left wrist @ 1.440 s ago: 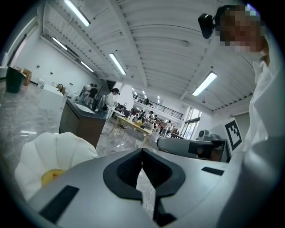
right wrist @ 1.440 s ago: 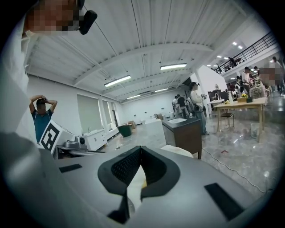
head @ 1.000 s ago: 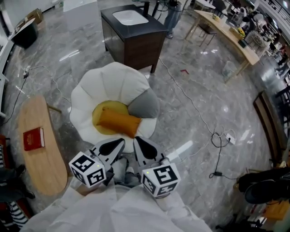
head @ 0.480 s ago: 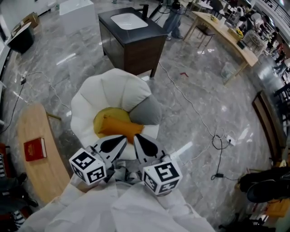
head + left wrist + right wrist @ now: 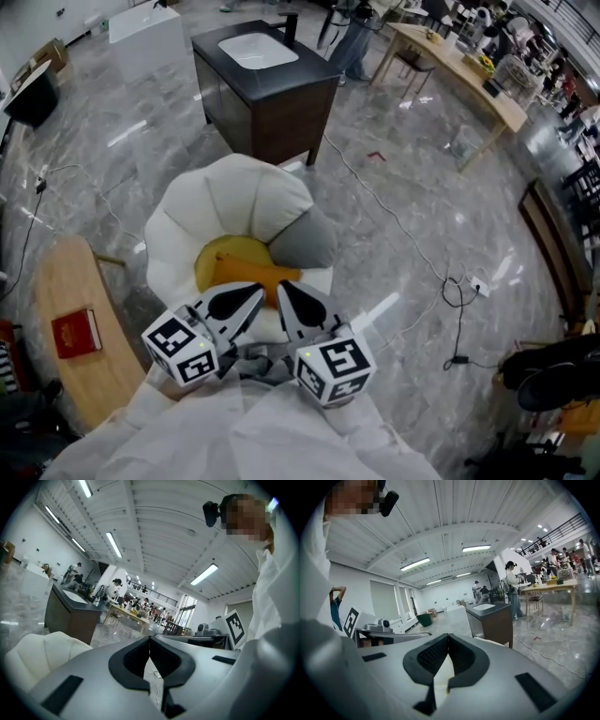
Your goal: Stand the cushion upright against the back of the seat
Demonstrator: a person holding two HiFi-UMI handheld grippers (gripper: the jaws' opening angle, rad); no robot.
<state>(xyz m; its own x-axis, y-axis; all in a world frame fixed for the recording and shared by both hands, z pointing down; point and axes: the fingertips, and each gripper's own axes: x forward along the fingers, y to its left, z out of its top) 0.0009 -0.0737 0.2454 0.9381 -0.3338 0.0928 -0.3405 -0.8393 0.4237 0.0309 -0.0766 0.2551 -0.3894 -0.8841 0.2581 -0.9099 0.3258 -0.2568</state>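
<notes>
Finding 1, tools: the left tool (image 5: 257,290) and the right tool (image 5: 281,286) are side by side at the front edge of the white chair (image 5: 220,187). Each gripper view shows its own jaws clenched tip to tip with nothing between them, so both are empty.

Finding 2, task item: the orange cushion (image 5: 270,273) lies flat on the yellow seat pad (image 5: 220,258). It has not been stood up. A grey cushion (image 5: 307,239) leans at the right side of the backrest (probably not the item in question).

Finding 3, governing relation: the orange cushion lies directly ahead of and below both tool tips, toward the backrest. As far as it shows, its long axis runs across the seat, crosswise to the line the tools point along. In the head view both tips overlap its near edge, so contact cannot be determined. The right tool appears marginally nearer the exposed right end.

Assessment: the jaws must be released before either tool can take an end and tip the cushion toward the backrest.
</notes>
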